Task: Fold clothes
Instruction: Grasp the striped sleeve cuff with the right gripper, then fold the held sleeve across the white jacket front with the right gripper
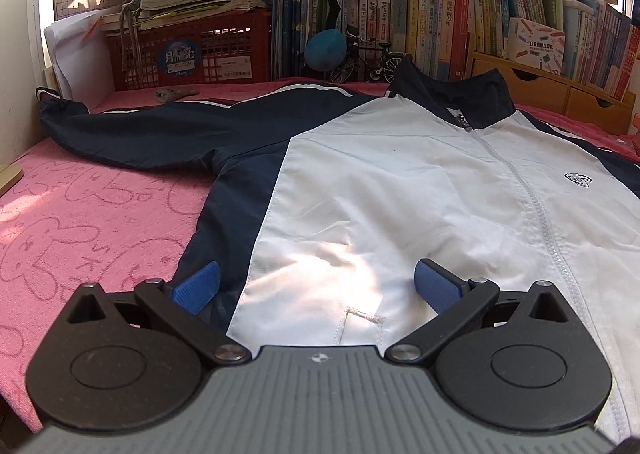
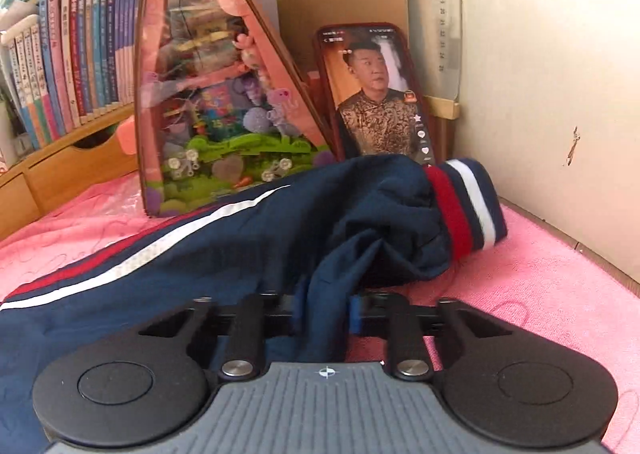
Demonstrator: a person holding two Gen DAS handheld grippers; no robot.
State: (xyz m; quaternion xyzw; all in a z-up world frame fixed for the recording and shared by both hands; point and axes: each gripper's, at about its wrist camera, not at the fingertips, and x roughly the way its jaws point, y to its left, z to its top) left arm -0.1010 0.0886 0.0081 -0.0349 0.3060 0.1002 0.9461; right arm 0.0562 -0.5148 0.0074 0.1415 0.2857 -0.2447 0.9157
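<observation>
The jacket (image 1: 400, 181) lies front-up and zipped on the pink towel (image 1: 80, 221), white chest panels between navy sides. My left gripper (image 1: 316, 288) sits low over its hem, blue pads (image 1: 196, 286) spread wide with nothing between them — the left pad over the navy side panel, the right over the white. One sleeve stretches out ahead to my left. My right gripper (image 2: 324, 314) is pinched tight on a fold of the other navy sleeve (image 2: 240, 246), its striped cuff (image 2: 464, 205) bunched just ahead to the right. Beyond it stand a pink toy box (image 2: 216, 93) and a propped phone (image 2: 376, 93), the phone touching the sleeve. A wall (image 2: 552, 93) closes the right side; bare towel lies beside the cuff.
</observation>
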